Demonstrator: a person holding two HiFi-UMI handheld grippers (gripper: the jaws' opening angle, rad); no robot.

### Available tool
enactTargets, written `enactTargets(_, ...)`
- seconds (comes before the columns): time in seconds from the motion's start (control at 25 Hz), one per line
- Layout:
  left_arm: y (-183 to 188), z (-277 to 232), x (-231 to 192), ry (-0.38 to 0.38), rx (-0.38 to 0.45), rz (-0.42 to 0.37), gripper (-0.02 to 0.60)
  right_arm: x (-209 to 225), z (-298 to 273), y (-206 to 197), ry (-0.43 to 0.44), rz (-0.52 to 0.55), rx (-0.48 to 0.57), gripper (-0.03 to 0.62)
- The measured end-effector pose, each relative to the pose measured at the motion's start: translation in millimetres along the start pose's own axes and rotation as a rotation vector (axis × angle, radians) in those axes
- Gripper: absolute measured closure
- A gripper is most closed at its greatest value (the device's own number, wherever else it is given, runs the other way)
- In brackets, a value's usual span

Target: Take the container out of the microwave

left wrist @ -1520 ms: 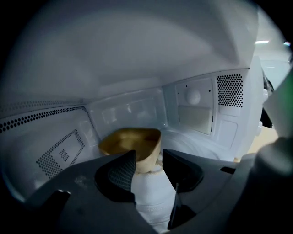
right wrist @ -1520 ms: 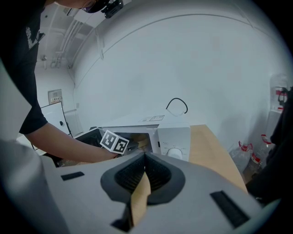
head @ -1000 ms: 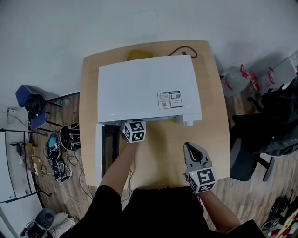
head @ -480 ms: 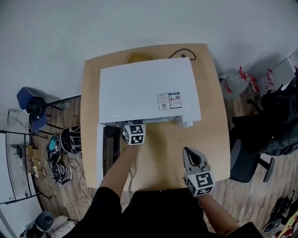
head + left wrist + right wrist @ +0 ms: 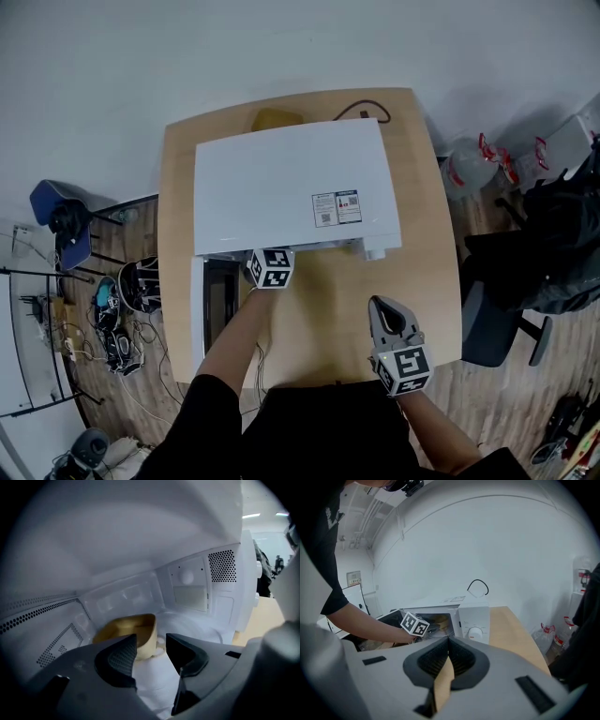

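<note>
A tan, open-topped container [image 5: 125,635] sits on the floor of the white microwave [image 5: 291,183]. My left gripper [image 5: 151,649] reaches in through the open front, and from the head view only its marker cube [image 5: 272,267] shows. Its jaws have just been opening and now stand apart. The container's right wall lies just beyond the gap, and neither pad presses on it. My right gripper [image 5: 383,304] hovers over the table's near right part, jaws shut with nothing in them. In its own view the right gripper [image 5: 449,643] faces the microwave's control panel [image 5: 475,620].
The microwave door [image 5: 198,314] swings open toward me on the left. The wooden table [image 5: 427,234] has bare room right of the microwave. A black cable [image 5: 361,105] and a yellow object [image 5: 277,117] lie behind it. Chairs, water bottles [image 5: 473,159] and floor clutter ring the table.
The head view has shifted slightly. Both arms keep their places, the left one reaching into the microwave and the right one over the table.
</note>
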State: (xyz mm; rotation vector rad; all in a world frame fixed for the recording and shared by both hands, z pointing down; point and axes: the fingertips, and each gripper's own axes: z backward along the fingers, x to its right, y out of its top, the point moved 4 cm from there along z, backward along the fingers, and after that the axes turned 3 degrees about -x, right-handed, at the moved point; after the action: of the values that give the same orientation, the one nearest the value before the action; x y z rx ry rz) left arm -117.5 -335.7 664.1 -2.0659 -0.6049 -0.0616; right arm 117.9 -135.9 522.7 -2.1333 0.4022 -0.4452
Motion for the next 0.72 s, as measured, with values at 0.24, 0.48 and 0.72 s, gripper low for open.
enactTargets(0.24,-3.6,-4.3,0.8,0.03,-0.035,-0.065,0.408,-4.6,-6.5,-1.2,0.017,0.01,-0.014,0.534)
enactTargets(0.48,-1.1,-3.3,-1.8,0.09,-0.04,-0.168,0.534,-0.4,-11.7,5.2,0.01,0.008,-0.006,0.534)
enactTargets(0.72,-0.7,0.7,-0.3,0.078,-0.047,-0.145,0.569,2.9,-11.9,3.8,0.003,0.005,-0.013,0.534)
